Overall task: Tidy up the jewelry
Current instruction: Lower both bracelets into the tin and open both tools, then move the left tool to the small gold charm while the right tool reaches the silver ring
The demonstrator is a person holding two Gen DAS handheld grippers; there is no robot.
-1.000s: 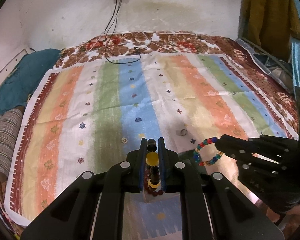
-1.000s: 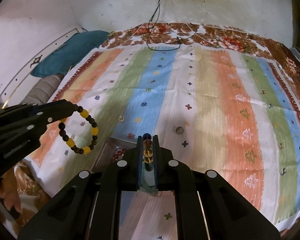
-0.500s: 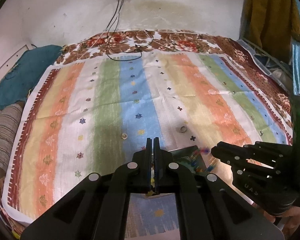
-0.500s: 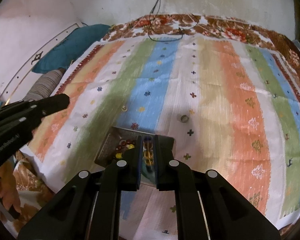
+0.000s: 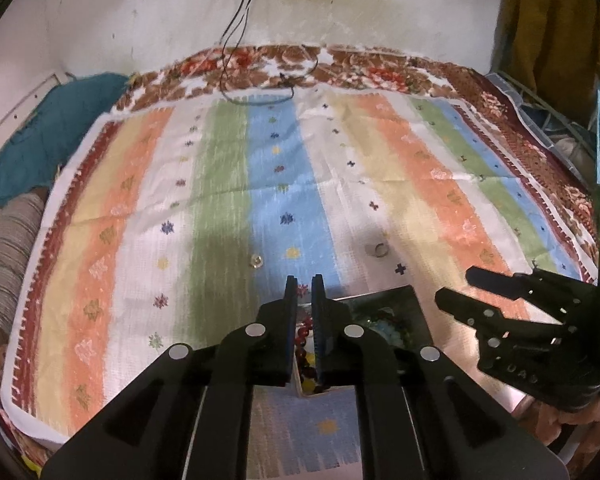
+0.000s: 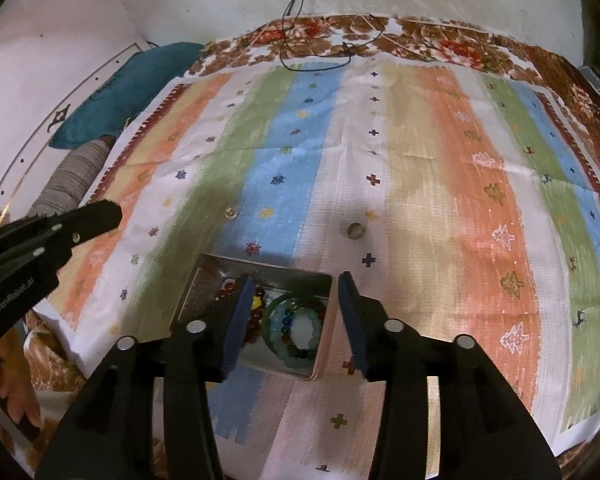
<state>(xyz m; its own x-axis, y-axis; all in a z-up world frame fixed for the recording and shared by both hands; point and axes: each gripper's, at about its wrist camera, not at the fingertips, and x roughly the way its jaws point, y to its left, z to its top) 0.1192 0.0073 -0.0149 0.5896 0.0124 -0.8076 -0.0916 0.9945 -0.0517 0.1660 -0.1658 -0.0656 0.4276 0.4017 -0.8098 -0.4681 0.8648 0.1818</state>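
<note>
A metal tray (image 6: 260, 270) lies on the striped cloth at the near edge. In it lie a green bangle (image 6: 269, 322), a multicoloured bead bracelet (image 6: 296, 350) and dark red and yellow beads (image 6: 256, 314). My right gripper (image 6: 296, 286) is open and empty just above the tray. My left gripper (image 5: 304, 286) hovers over the tray's left end (image 5: 380, 294), jaws a narrow gap apart and empty; beads (image 5: 302, 334) show below it. A ring (image 6: 355, 230) and a small stud (image 6: 230, 213) lie on the cloth beyond the tray.
The striped cloth (image 6: 440, 160) covers a bed with a floral sheet (image 6: 440, 36). A teal pillow (image 6: 128, 88) and a striped roll (image 6: 68, 180) lie at the left. Black cables (image 5: 256, 96) hang from the wall onto the far edge.
Both grippers came down over the tray. The left one let go of the black and yellow bracelet, the right one opened and dropped the multicoloured bracelet into the tray.
</note>
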